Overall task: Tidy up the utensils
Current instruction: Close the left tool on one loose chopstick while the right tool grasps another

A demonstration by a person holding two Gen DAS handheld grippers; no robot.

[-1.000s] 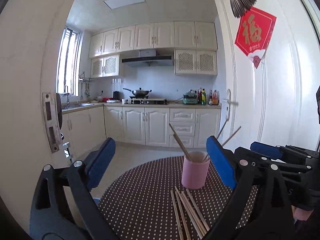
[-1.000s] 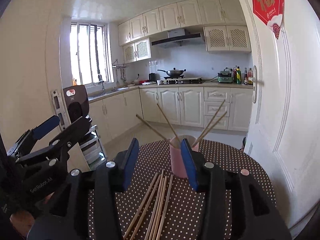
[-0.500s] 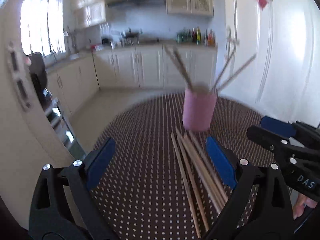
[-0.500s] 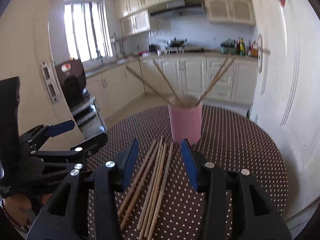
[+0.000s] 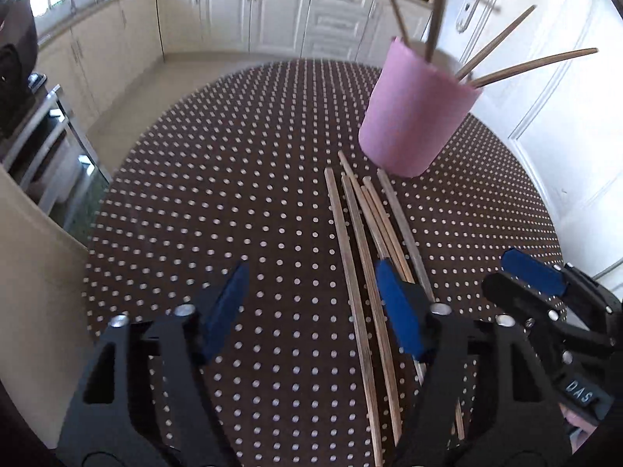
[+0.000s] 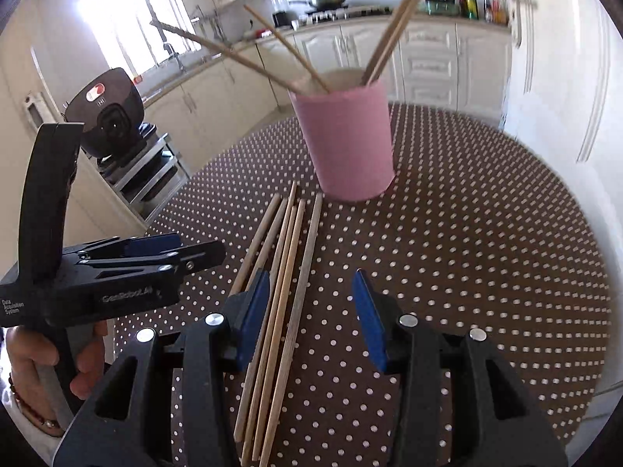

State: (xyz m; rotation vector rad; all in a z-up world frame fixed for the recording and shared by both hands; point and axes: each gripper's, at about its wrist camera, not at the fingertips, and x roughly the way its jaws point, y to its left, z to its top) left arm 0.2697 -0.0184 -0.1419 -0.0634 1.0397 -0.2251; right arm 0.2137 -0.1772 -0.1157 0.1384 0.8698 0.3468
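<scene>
A pink cup (image 5: 412, 116) (image 6: 346, 140) stands on the round dotted table (image 5: 233, 194) (image 6: 467, 253) with several chopsticks leaning out of it. A bundle of loose wooden chopsticks (image 5: 358, 233) (image 6: 288, 241) lies flat in front of the cup. My left gripper (image 5: 311, 305) (image 6: 190, 247) hovers low over the bundle, its jaws closing, with two sticks lying between the pads and untouched. My right gripper (image 6: 311, 311) (image 5: 510, 280) is open beside it, straddling the right-hand sticks of the same bundle without pressing them.
A white door (image 5: 564, 116) stands close behind the table on the right. Cream kitchen cabinets (image 5: 233, 7) line the far wall. A black appliance (image 6: 109, 116) sits on a metal rack left of the table. A hand (image 6: 85, 369) holds the left gripper's handle.
Both grippers have tipped downward and dropped toward the loose chopsticks, which now fill the view. The left jaws have narrowed. The right jaws keep the same gap.
</scene>
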